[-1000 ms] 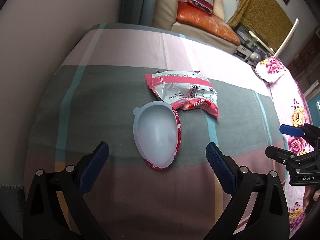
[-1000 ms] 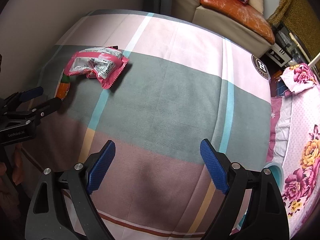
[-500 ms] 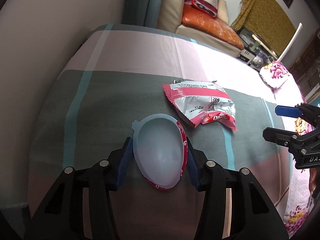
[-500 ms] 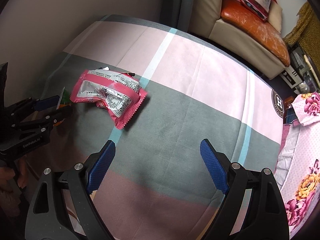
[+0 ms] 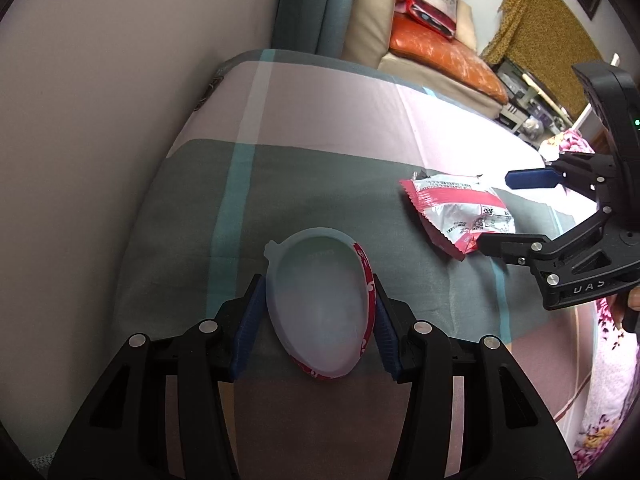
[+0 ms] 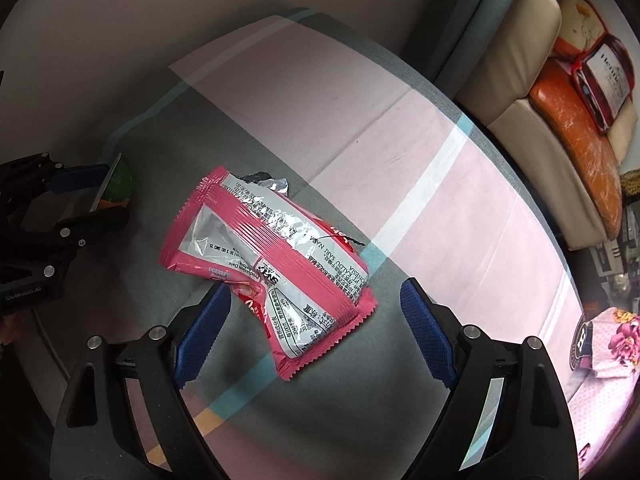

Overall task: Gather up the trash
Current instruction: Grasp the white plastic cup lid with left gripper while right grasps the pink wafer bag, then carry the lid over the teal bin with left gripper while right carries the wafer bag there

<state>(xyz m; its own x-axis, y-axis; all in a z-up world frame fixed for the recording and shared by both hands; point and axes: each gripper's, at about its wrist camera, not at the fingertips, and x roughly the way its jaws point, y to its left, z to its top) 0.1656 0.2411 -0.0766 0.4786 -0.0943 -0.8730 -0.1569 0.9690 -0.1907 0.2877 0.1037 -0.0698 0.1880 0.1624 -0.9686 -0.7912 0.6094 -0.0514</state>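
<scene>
The translucent egg-shaped plastic lid point(image 5: 320, 312) sits pinched between the blue pads of the left tool point(image 5: 318, 322), over the striped bedsheet point(image 5: 304, 184). The crumpled pink wrapper point(image 6: 272, 264) lies on the sheet, partly between the spread fingers of the right tool point(image 6: 316, 332), untouched.

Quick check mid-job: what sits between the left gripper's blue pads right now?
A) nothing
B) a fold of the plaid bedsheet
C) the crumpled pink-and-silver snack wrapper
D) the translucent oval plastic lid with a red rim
D: in the left wrist view both pads of the left gripper press the sides of the translucent oval plastic lid with a red rim; the crumpled pink-and-silver snack wrapper lies apart.
</scene>
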